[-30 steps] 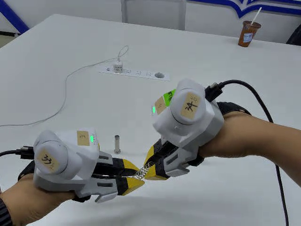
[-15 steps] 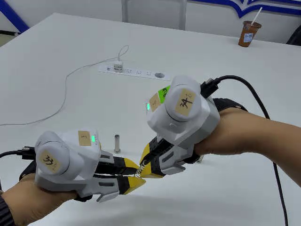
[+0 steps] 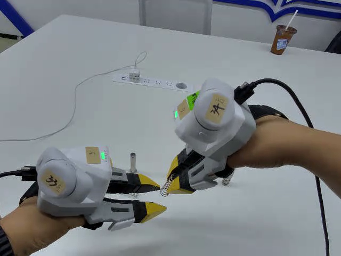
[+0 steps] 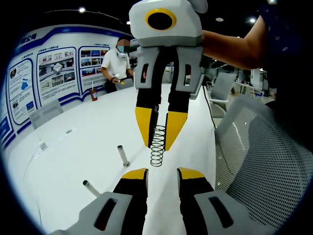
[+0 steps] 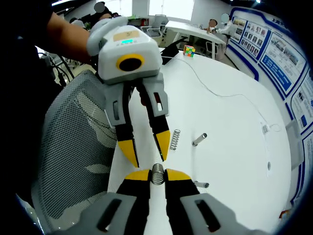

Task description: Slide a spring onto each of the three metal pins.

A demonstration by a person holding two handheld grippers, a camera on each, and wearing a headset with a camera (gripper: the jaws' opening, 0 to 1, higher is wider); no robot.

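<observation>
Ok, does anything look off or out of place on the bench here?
Nothing stands out. The right gripper is shut on a spring whose coils look even. The left gripper is open. One pin stands upright on the table, and a spare spring lies nearby. No spill or damage shows.

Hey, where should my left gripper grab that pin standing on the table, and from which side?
Grip the pin low on its shaft, level, from the side of the open left gripper. It stands upright and slim, so jaws low down probably leave its top free for the spring in the right gripper.
</observation>
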